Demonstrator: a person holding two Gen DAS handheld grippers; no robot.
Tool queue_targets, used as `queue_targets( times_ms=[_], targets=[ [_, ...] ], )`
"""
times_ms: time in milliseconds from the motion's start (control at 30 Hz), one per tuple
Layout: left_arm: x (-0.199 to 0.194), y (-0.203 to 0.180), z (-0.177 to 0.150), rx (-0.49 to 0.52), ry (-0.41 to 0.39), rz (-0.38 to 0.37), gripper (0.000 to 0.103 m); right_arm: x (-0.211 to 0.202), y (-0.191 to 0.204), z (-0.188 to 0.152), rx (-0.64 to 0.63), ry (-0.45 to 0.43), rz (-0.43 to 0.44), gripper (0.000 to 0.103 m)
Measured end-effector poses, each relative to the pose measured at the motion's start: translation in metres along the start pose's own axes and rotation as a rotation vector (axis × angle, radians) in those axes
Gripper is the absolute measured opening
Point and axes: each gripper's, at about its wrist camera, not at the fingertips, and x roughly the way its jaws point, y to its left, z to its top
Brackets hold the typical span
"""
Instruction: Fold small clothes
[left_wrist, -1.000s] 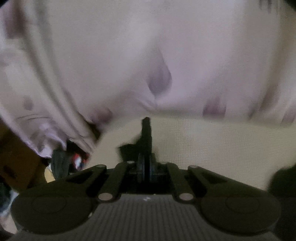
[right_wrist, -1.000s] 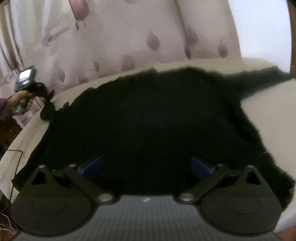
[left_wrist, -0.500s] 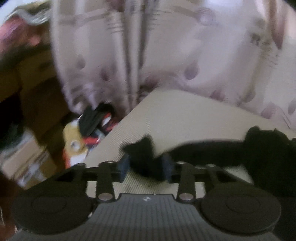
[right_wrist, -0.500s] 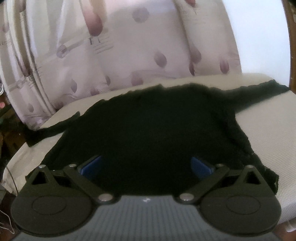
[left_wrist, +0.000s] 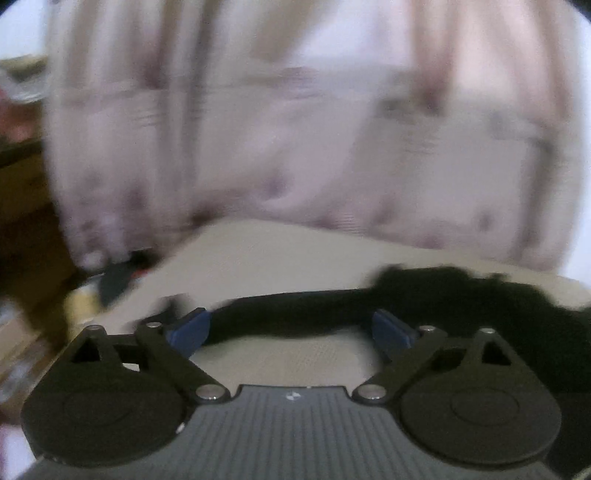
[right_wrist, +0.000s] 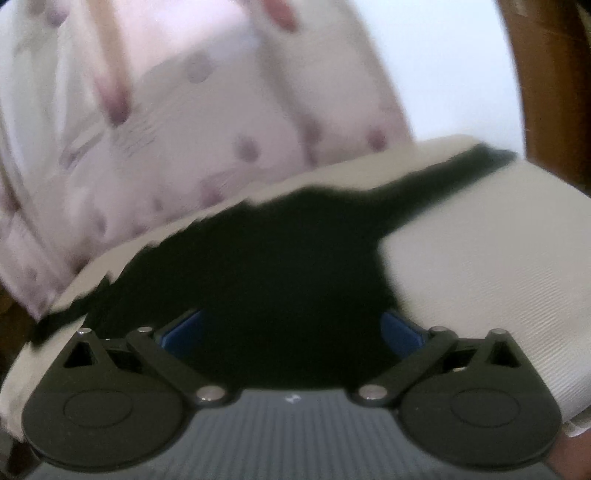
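Observation:
A black knitted garment (right_wrist: 280, 266) lies spread on a cream cushion (right_wrist: 480, 266), one sleeve (right_wrist: 443, 181) stretched to the far right. My right gripper (right_wrist: 291, 332) is open, its blue pads over the garment's near edge. In the left wrist view the other sleeve (left_wrist: 295, 314) lies flat across the cushion (left_wrist: 280, 254), running right into the garment's body (left_wrist: 498, 302). My left gripper (left_wrist: 291, 328) is open and empty, its blue pads (left_wrist: 188, 328) on either side of the sleeve just behind it. Both views are blurred.
A pale curtain with purple spots (right_wrist: 166, 129) hangs right behind the cushion, and it also shows in the left wrist view (left_wrist: 295, 129). Dark clutter and boxes (left_wrist: 110, 273) lie beyond the cushion's left edge. A wooden frame (right_wrist: 554, 74) stands at the right.
My left gripper has opened and let go of the sleeve end, which now lies flat on the cushion. My right gripper has stayed open and has swung, so the garment sits more to the left.

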Motion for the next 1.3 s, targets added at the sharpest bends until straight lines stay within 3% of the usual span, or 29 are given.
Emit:
queue_targets(
  times_ms=[100,200,300,367,500,567,667,867,967,1000,1033,1067,1133,1200,1300],
  targets=[
    [0.018,-0.054,0.005,-0.001,0.011,-0.133,0.099,0.011,-0.038,0.02,0.089,-0.02,0.0,0.103],
    [0.046,-0.098,-0.002,-0.003,0.043,-0.207,0.1,0.032,-0.084,0.047,0.168,-0.029,-0.014,0.103],
    [0.087,-0.128,-0.017,0.049,0.054,-0.191,0.1,0.06,-0.131,0.077,0.243,-0.044,-0.034,0.103],
    [0.11,-0.144,-0.035,0.136,0.069,-0.122,0.1,0.084,-0.162,0.097,0.301,-0.051,-0.018,0.103],
    [0.136,-0.151,-0.065,0.222,0.11,-0.05,0.1,0.128,-0.226,0.131,0.4,-0.052,-0.048,0.097],
    [0.139,-0.142,-0.068,0.182,0.149,-0.07,0.1,0.15,-0.253,0.145,0.43,-0.039,-0.085,0.092],
    [0.135,-0.125,-0.068,0.109,0.13,-0.084,0.103,0.176,-0.28,0.158,0.466,-0.02,-0.095,0.084],
    [0.135,-0.118,-0.068,0.043,0.127,-0.077,0.103,0.214,-0.296,0.185,0.441,-0.053,-0.108,0.083],
    [0.14,-0.118,-0.068,0.032,0.151,-0.072,0.103,0.226,-0.285,0.19,0.342,-0.056,-0.159,0.083],
    [0.141,-0.117,-0.068,0.027,0.154,-0.071,0.103,0.23,-0.281,0.192,0.306,-0.052,-0.179,0.071],
    [0.139,-0.116,-0.069,0.023,0.154,-0.072,0.103,0.234,-0.277,0.193,0.277,-0.037,-0.198,0.022],
    [0.139,-0.115,-0.069,0.017,0.153,-0.072,0.103,0.238,-0.276,0.194,0.272,-0.002,-0.218,0.006],
    [0.139,-0.112,-0.069,0.002,0.152,-0.067,0.103,0.238,-0.278,0.195,0.293,-0.005,-0.223,0.007],
    [0.141,-0.107,-0.069,-0.029,0.155,-0.072,0.103,0.224,-0.273,0.196,0.285,-0.074,-0.224,0.007],
    [0.141,-0.096,-0.069,-0.098,0.15,-0.089,0.103,0.193,-0.261,0.206,0.373,-0.202,-0.084,0.007]
  ],
)
